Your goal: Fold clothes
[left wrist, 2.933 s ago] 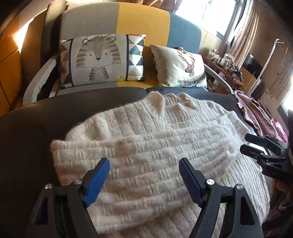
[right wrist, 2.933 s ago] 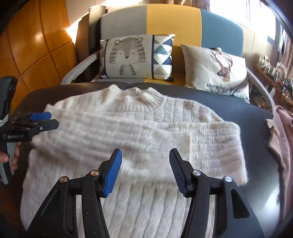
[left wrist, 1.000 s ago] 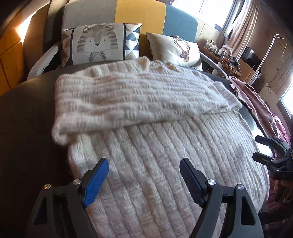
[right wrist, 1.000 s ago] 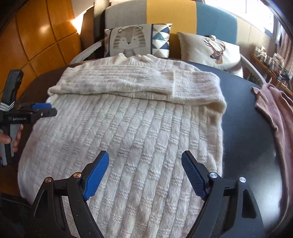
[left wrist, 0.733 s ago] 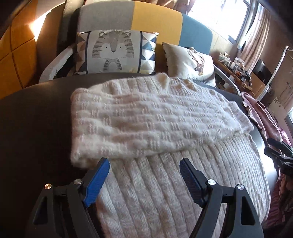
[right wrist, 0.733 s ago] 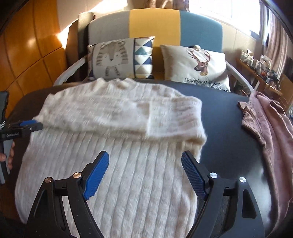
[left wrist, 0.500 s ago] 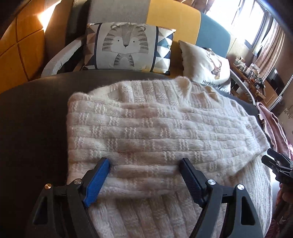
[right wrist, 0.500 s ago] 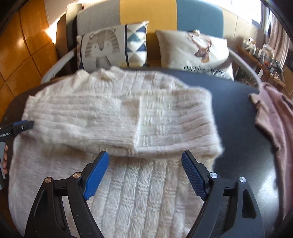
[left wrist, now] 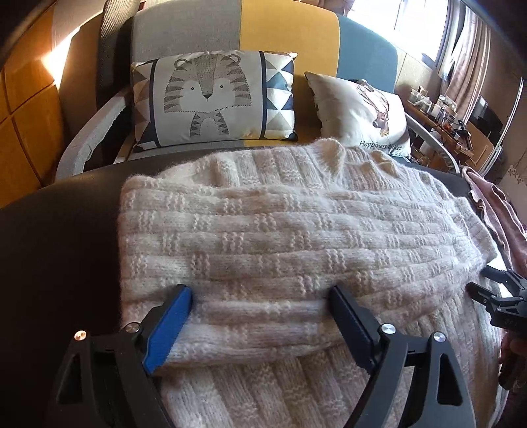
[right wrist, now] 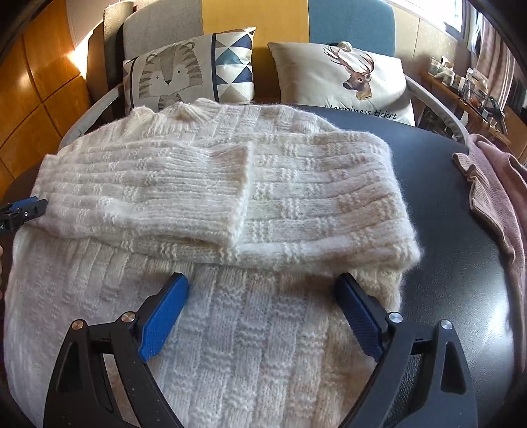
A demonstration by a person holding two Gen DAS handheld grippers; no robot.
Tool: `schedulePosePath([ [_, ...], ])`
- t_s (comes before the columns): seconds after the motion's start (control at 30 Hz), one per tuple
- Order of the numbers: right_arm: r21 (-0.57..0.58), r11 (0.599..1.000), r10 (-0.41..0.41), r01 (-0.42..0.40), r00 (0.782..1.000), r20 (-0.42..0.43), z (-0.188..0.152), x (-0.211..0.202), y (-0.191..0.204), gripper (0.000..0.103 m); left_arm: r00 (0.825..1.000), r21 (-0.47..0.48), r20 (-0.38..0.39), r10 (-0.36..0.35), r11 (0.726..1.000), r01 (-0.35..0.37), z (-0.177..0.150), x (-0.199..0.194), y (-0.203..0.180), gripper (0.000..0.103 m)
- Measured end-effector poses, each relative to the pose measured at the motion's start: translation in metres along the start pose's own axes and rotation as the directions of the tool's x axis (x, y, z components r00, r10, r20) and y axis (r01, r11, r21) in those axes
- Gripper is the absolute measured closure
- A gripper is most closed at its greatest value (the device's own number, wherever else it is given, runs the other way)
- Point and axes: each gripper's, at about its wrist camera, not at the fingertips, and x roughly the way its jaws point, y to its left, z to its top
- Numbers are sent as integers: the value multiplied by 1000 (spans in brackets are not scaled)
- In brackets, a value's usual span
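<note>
Nearest the left wrist camera, the left hand-held gripper (left wrist: 260, 324) has its jaws spread wide around the lower edge of the folded sleeves, gripping nothing. The right hand-held gripper (right wrist: 262, 316) is likewise open, hovering over the ribbed body of the cream knit sweater (right wrist: 230, 204). The sweater lies flat on the dark round bench (right wrist: 454, 263), both sleeves folded across the chest and meeting near the middle, collar at the far edge. A pink garment (right wrist: 494, 194) lies at the bench's right edge, apart from the sweater. Beyond the bench stands a grey, yellow and blue sofa (left wrist: 286, 29) with a tiger cushion (left wrist: 210, 95) and a deer cushion (right wrist: 346, 79).
</note>
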Motion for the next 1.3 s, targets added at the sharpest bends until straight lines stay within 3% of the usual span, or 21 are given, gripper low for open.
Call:
schedulePosePath([
  [0.1, -33, 999, 38, -37, 998, 48, -25, -46, 13, 10, 998, 45, 0, -63, 997, 63, -21, -30, -14, 23],
  [0.27, -119, 991, 67, -59, 996, 65, -100, -103, 39, 10, 984, 142, -27, -174, 974, 176, -82, -77, -53, 23],
  [0.43, -135, 989, 62, -58, 998, 25, -163, -116, 53, 10, 981, 166, -82, -175, 968, 187, -146, -93, -81, 23],
  [0.5, -134, 989, 62, -59, 998, 16, -179, -115, 52, 10, 987, 163, -74, -143, 974, 154, -164, -93, -83, 23],
  [0.6, -147, 988, 65, -56, 996, 54, -191, -118, 45, 10, 995, 216, -28, -100, 971, 104, -180, -98, -86, 22],
  [0.8, -104, 994, 45, -42, 999, 20, -192, -136, 33, 10, 995, 212, -44, -90, 972, 98, -188, -108, -78, 22],
  [1.07, 74, 997, -10, -6, 978, 210, -190, -213, -5, 10, 991, 179, 1, -134, 975, 131, -191, -140, -82, 23],
  [1.3, 171, 985, -36, 9, 987, 158, -231, -198, -19, 9, 993, 101, 0, -117, 988, 116, -216, -159, -67, 23],
])
